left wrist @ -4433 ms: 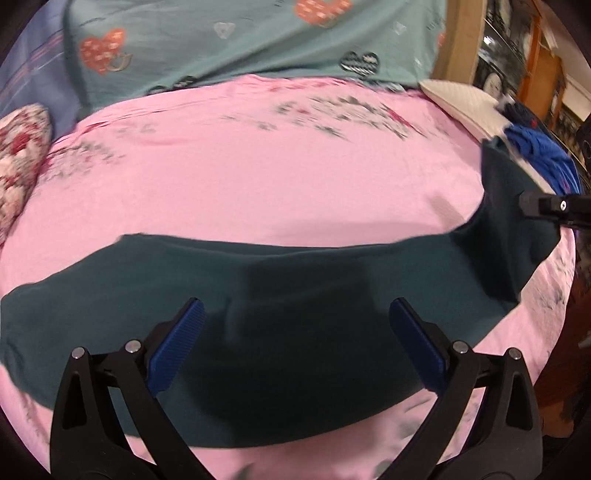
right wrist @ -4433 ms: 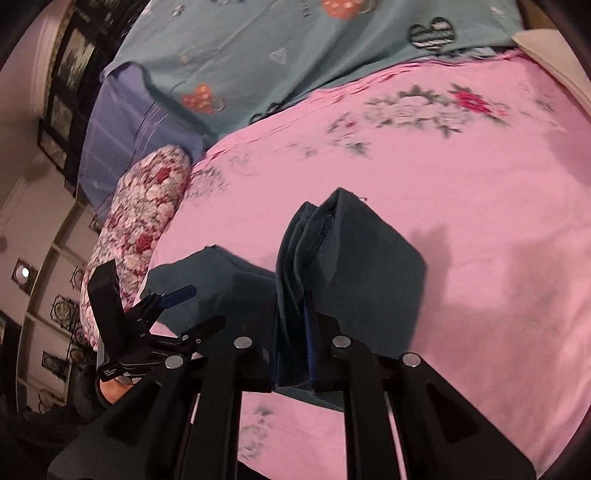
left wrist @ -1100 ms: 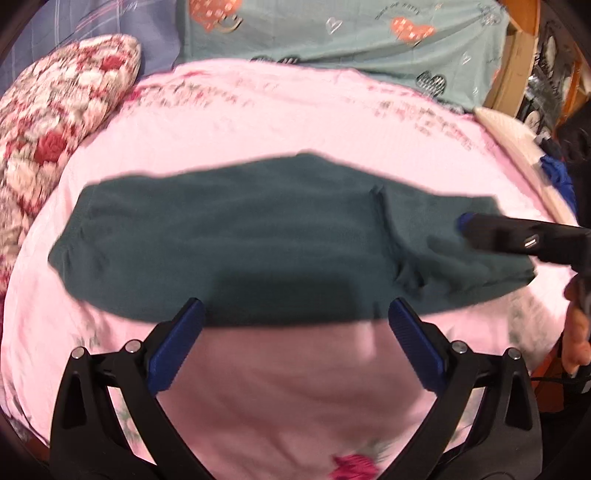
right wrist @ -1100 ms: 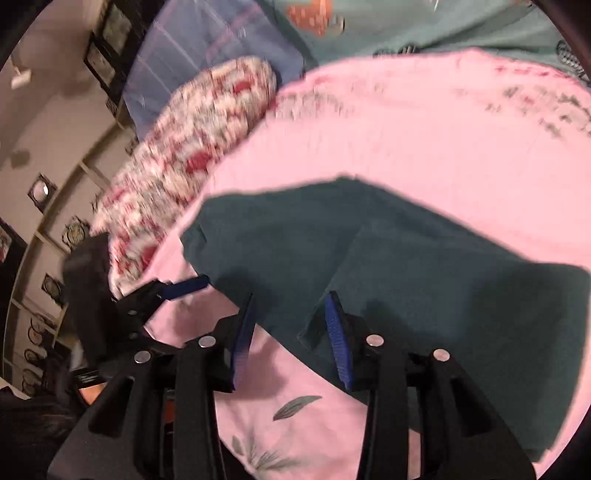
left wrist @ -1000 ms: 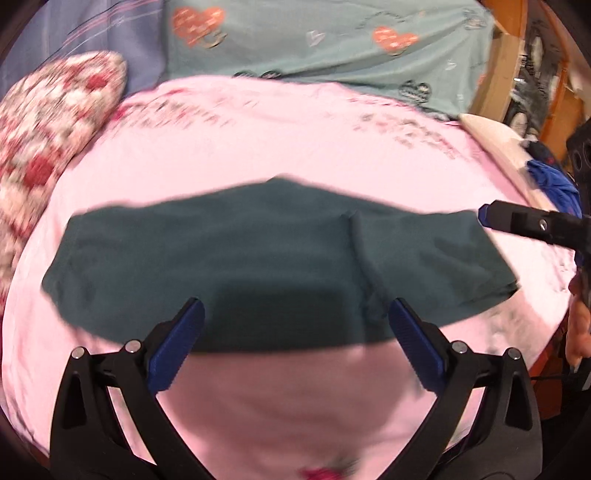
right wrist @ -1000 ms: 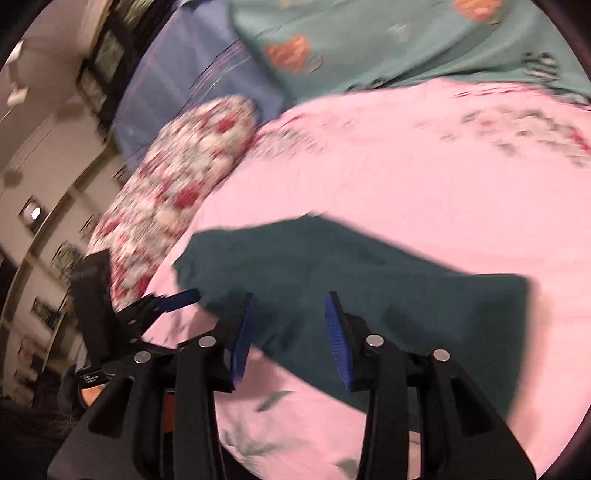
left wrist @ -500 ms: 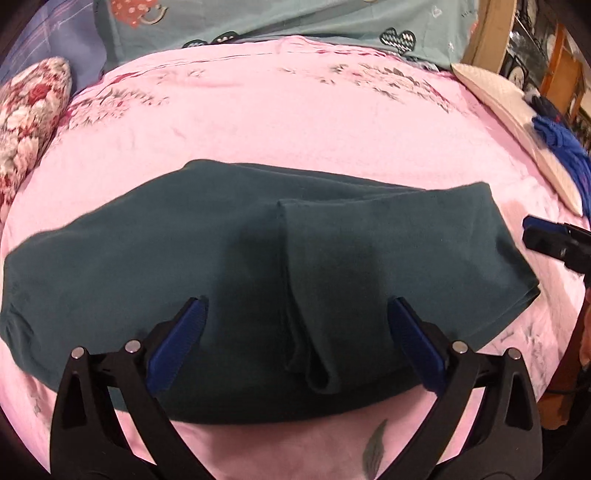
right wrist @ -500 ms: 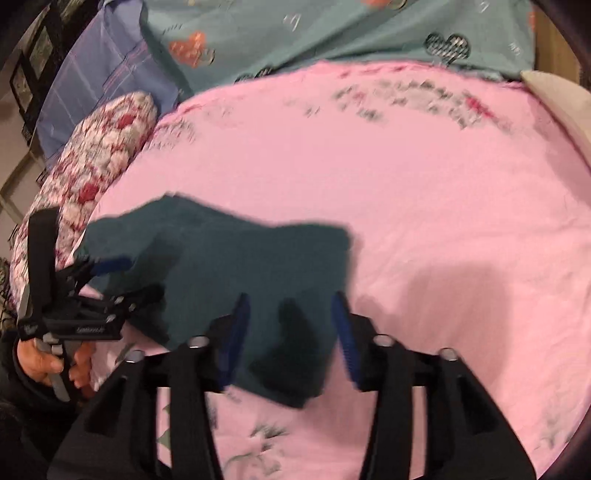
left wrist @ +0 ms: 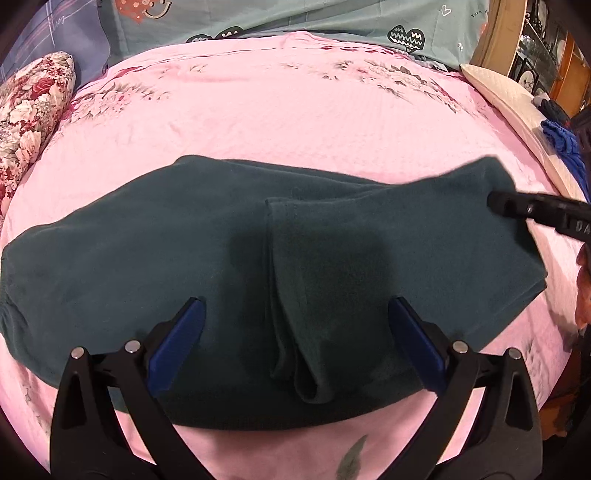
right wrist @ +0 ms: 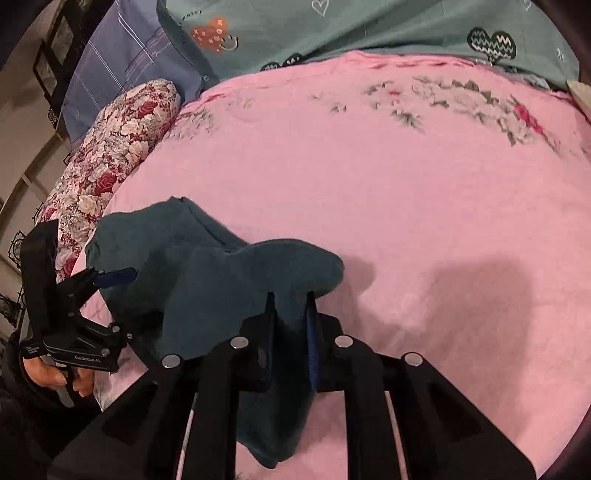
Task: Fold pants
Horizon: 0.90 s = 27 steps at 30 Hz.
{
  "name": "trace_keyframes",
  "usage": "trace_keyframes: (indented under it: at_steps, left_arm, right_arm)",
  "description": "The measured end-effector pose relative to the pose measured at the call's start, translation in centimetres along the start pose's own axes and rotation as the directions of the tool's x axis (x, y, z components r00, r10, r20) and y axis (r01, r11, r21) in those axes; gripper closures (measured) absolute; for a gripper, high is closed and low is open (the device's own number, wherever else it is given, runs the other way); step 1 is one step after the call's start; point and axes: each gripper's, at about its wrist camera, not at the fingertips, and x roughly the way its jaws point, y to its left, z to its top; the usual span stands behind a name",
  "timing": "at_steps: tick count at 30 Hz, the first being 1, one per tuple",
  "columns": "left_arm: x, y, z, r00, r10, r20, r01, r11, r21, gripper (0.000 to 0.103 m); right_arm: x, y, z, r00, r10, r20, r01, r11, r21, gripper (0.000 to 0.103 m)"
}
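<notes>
Dark teal pants (left wrist: pixel 184 240) lie folded crosswise on the pink bedspread (left wrist: pixel 295 122), with a leg end lapped over the middle. My left gripper (left wrist: pixel 295 301) hovers open over the near edge of the pants, with nothing between its fingers. At the right end, my right gripper (left wrist: pixel 495 201) meets the far corner, which is raised off the bed. In the right wrist view the right gripper (right wrist: pixel 290 299) is closing, and bunched pants fabric (right wrist: pixel 207 280) sits pinched between its pads. One blue pad (right wrist: pixel 114 277) of the left gripper shows at the left.
A floral pillow (left wrist: pixel 29 110) lies at the left. Teal bedding with hearts (left wrist: pixel 295 22) runs along the head of the bed. A cream cushion (left wrist: pixel 517 107) with a blue cloth (left wrist: pixel 561 140) lies at the right edge. A hand (right wrist: pixel 48 373) holds the left gripper.
The right gripper went from open above the pants' right end to closed on it, and that corner has lifted. The left gripper has stayed almost still over the near edge.
</notes>
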Motion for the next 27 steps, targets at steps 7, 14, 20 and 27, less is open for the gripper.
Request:
trace_keyframes:
  at_steps: [7,14,20,27]
  left_arm:
    - [2.5,-4.9,4.1,1.0,-0.022,0.001,0.022,0.999,0.031,0.002]
    - [-0.3,-2.7,3.9,0.997,-0.045,0.065,0.047,0.998,-0.044,0.002]
    - [-7.3,4.9,-0.6,0.988,0.025,0.152,-0.001,0.988,-0.155,0.002]
    - [-9.2,13.6,-5.8,0.987,0.133,0.09,-0.095,0.937,-0.336,0.002]
  right_arm:
    - [-1.4,-1.9,4.2,0.987,-0.159,0.024,0.16,0.986,-0.044,0.089]
    - [1.1,-5.1,2.3,0.931,-0.362,-0.047,0.362,0.932,-0.013,0.056]
    - [-2.3,0.6,1.9,0.987,-0.13,0.098,0.135,0.99,-0.036,0.056]
    - [5.0,3.8,0.2,0.961,-0.256,-0.103,0.245,0.963,-0.109,0.056]
